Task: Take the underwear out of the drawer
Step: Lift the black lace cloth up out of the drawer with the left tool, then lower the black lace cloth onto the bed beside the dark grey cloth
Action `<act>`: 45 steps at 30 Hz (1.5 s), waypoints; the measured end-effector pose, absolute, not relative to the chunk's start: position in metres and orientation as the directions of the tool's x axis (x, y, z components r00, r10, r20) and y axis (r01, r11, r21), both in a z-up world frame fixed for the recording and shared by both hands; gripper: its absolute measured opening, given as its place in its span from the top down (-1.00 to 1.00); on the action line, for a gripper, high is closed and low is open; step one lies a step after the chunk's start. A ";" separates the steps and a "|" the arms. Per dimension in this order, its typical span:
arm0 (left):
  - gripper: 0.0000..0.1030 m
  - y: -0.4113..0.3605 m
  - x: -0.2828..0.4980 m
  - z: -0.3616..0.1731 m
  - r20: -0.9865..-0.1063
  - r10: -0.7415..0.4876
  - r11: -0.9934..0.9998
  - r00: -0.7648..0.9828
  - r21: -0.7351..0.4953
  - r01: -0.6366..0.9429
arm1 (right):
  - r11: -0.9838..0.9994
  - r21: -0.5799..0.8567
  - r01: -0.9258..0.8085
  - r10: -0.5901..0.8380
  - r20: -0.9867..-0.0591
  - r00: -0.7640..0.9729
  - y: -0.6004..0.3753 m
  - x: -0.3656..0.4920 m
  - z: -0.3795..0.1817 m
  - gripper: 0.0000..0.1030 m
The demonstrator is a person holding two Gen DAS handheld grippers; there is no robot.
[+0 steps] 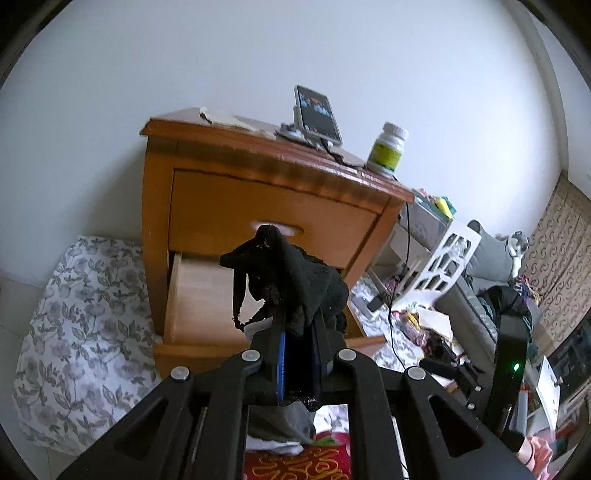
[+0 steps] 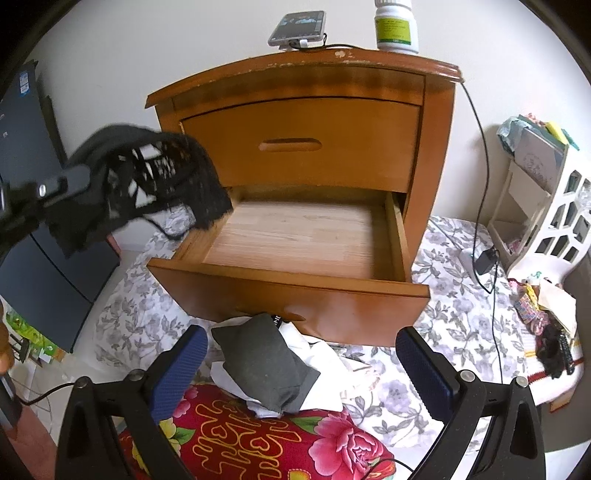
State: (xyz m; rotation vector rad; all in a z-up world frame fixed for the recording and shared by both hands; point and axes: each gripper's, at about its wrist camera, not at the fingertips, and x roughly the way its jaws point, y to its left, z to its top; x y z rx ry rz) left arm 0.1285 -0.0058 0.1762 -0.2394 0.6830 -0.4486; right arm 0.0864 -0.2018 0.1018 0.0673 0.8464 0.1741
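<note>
My left gripper (image 1: 299, 325) is shut on black lace underwear (image 1: 291, 273), which drapes over its fingertips. In the right wrist view that underwear (image 2: 155, 177) hangs in the air left of the wooden nightstand (image 2: 436, 155), held by the left gripper (image 2: 85, 181). The lower drawer (image 2: 295, 291) is pulled out and its pale wooden bottom is bare. The upper drawer (image 2: 303, 144) is closed. My right gripper (image 2: 301, 350) is open in front of the drawer, above a grey and white pile of clothes (image 2: 266, 369) on a red floral cushion (image 2: 258, 443).
A phone (image 2: 297, 27) and a pill bottle (image 2: 397, 26) stand on the nightstand top, with a black cable (image 2: 484, 177) running down its right side. A white openwork rack (image 2: 546, 214) stands at the right. Floral bedding (image 2: 465, 321) surrounds the nightstand base.
</note>
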 end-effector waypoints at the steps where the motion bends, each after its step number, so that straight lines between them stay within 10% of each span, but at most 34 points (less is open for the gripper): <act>1: 0.78 -0.007 0.126 0.173 -0.560 -0.477 0.877 0.678 -0.357 0.322 | 0.984 0.127 -0.122 0.176 -0.738 0.652 -0.203 0.084 0.103 -1.00; 45: 0.77 -0.085 0.166 -0.025 -0.886 -0.405 0.902 0.225 -0.347 0.257 | 0.985 0.162 -0.062 0.167 -0.782 0.600 -0.226 0.095 0.073 -1.00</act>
